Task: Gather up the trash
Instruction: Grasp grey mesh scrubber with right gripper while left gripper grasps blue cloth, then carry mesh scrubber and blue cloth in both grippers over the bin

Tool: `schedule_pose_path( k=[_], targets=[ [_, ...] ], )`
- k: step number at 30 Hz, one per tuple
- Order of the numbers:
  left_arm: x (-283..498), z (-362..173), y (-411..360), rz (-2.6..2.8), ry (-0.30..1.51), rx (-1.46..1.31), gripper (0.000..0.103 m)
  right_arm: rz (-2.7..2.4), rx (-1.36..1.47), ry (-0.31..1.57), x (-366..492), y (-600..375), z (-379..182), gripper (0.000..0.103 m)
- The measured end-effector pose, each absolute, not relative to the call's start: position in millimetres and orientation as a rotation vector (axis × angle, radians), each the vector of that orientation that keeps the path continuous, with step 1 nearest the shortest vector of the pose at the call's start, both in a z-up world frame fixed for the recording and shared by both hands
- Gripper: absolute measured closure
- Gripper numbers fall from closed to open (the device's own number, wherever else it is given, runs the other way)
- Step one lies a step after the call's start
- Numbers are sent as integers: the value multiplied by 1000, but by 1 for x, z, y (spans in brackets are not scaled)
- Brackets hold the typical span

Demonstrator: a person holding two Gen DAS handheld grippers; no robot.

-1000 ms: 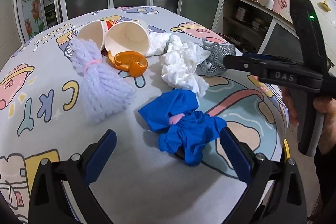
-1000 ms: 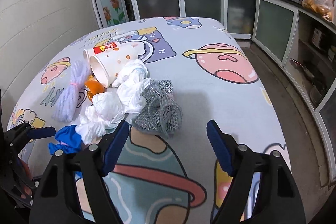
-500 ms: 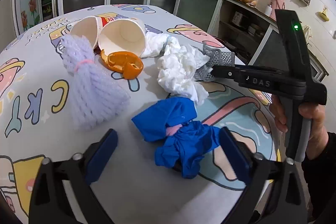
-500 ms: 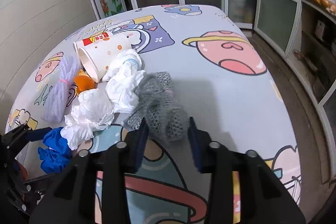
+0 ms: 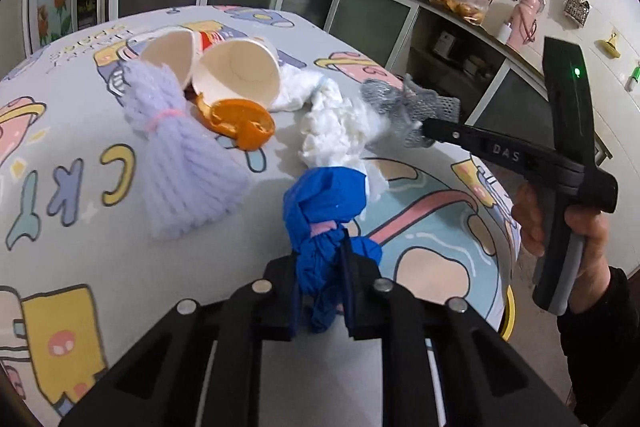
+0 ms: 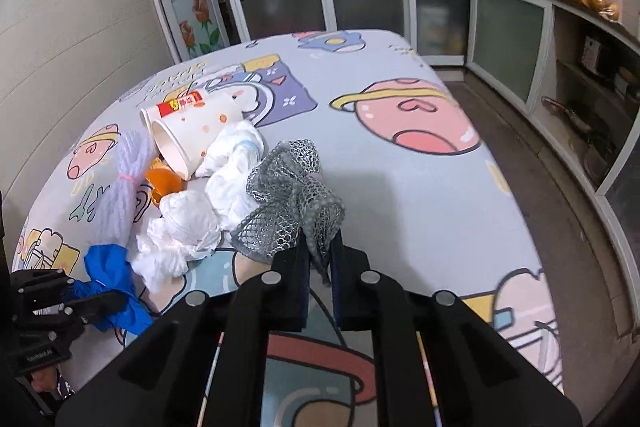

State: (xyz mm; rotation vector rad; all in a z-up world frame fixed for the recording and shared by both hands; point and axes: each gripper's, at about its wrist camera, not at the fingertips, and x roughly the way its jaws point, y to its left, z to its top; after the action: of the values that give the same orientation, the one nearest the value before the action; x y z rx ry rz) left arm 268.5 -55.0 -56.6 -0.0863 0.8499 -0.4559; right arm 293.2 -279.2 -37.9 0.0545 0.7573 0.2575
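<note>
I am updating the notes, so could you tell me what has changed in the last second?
Both grippers have just been closing. The left gripper now pinches the blue bag; the right gripper pinches the grey mesh. The cups, orange peel, tissues and purple bundle stayed put.

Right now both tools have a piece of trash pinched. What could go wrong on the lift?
1. The right tool grips only a corner of the grey mesh; it could slip out.
2. The mesh touches the white tissue, which may snag and drag along.
3. The left tool holds the blue glove by a thin bunch, and the jaws have only just closed.
</note>
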Motion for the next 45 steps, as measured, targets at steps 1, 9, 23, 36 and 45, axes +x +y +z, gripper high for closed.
schedule_pose_path(
  k=[1,9,23,36,45],
  targets=[
    [266,-54,-53,-455,846,-92,89,247,49,750,291,-281,-36,95],
    [250,-26,-33,-423,766,-63,89,209,74,694,264,-302,-14,95],
    [215,-10,-34,-454,721,5,88,167,84,624,179,-324,11,95],
    [184,0,-103,-613,693,95,88,25,119,597,89,-377,14,95],
    [174,9,-164,-735,674,181,88,-102,181,595,45,-424,3,95]
  ],
)
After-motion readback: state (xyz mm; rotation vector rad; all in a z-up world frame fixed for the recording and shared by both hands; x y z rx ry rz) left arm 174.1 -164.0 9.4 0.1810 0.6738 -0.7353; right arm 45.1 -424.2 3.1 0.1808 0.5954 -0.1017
